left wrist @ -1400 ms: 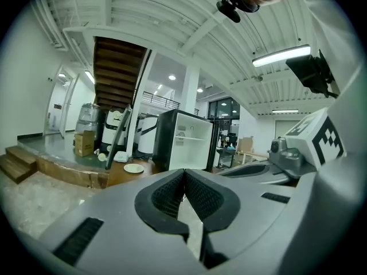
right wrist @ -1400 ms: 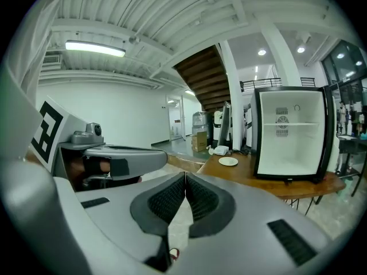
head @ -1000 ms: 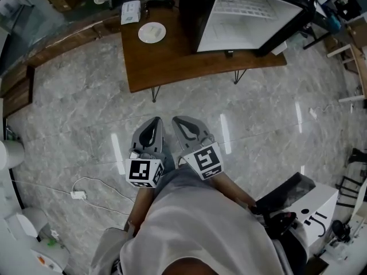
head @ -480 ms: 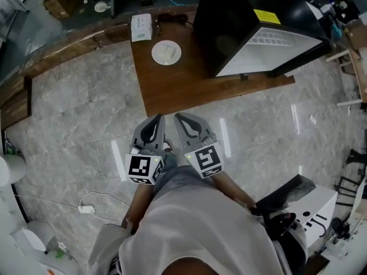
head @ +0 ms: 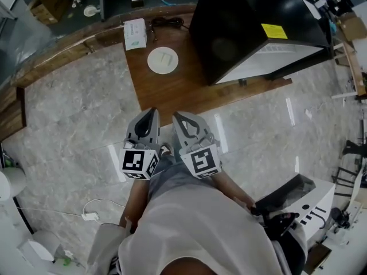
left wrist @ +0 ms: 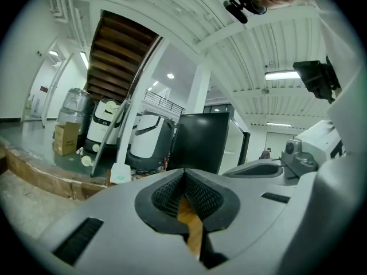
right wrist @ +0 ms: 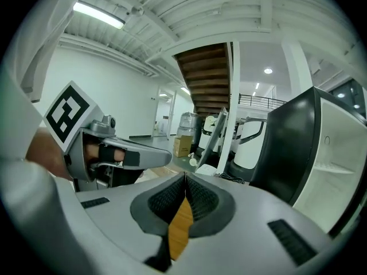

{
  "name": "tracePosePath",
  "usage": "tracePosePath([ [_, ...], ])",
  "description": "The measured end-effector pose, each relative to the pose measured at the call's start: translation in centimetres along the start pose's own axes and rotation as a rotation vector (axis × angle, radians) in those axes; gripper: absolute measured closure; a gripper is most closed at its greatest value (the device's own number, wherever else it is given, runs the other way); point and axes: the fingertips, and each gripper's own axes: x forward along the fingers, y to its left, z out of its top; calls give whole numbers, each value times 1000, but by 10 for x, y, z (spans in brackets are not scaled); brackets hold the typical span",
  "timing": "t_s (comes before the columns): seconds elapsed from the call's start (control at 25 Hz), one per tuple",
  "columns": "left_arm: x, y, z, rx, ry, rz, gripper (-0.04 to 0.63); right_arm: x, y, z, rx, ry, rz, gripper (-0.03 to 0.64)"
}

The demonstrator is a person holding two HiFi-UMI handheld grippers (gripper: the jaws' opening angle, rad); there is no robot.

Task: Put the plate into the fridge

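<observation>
Stands on the grey marble floor (head: 74,107) short of the brown desk (head: 172,93), holding the left tongs (head: 152,113) and the right tongs (head: 176,118) out ahead, side by side and near each other, tips aimed toward the desk's near edge. Shows both pairs pinched together in their own gripper views, ribbed pads meeting at the tip, nothing caught between them, only a sliver of wood colour visible through the gap below the pads. Carries a marker cube (head: 137,162) at the back of the left tongs and another (head: 200,162) at the back of the right. Finds the plate (head: 163,60), white and round, lying flat on the desk beyond the tips and well apart from both tongs, untouched, with something pale on it too small to make out. Sets the fridge (head: 246,22), a black box, on the same desk just to the right of the plate, with a white inside and shelves showing at its front in the right gripper view. Has a white box (head: 135,27) and a black cable (head: 166,23) at the desk's far edge behind the plate. Trails a white cord with a plug (head: 90,216) across the floor at lower left.
</observation>
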Motion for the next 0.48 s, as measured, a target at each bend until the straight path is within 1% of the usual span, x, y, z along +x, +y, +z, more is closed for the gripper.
tracePosePath([
  [0.12, 29, 5, 3, -3, -1, -10, 577, 17, -24, -6, -16, 7, 1, 600],
  [0.2, 56, 14, 5, -8, 5, -9, 577, 36, -45, -7, -9, 5, 2, 600],
  [0.48, 157, 31, 28, -1, 37, -11, 577, 99, -132, 4, 74, -22, 13, 600],
])
